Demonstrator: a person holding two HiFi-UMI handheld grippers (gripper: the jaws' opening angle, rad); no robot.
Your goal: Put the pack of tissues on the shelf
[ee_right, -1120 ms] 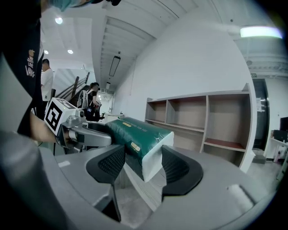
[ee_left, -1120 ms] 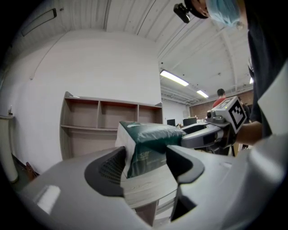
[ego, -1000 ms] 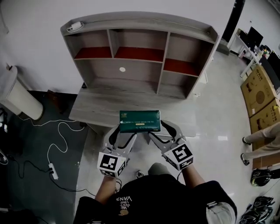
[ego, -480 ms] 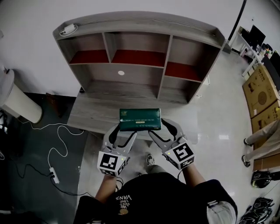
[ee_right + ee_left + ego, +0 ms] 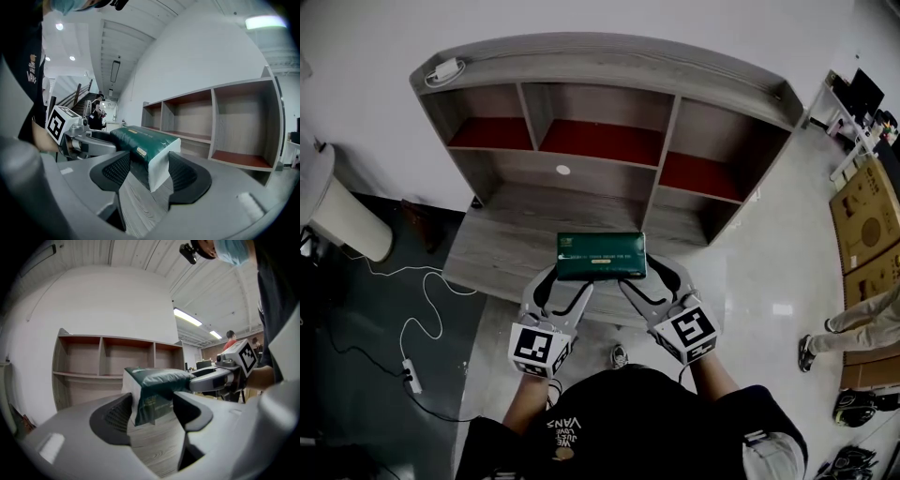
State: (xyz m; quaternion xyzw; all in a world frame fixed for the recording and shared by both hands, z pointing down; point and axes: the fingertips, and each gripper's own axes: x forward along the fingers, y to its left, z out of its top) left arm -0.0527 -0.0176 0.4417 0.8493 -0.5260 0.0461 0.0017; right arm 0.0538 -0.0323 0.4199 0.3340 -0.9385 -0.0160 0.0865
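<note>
Left claw (image 5: 565,281) and right claw (image 5: 644,278) each clamp one end of the tissue pack (image 5: 601,256), apparently airborne.

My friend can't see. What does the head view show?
Seen from above, a person holds a green pack of tissues between two grippers, the left gripper clamped on its left end and the right gripper on its right end. The pack is over a grey wooden desk, in front of a shelf with open compartments.

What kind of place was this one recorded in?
Probably an indoor lab or workshop space: cardboard boxes on a glossy floor, a power strip lying loose, and a wooden shelf unit.
</note>
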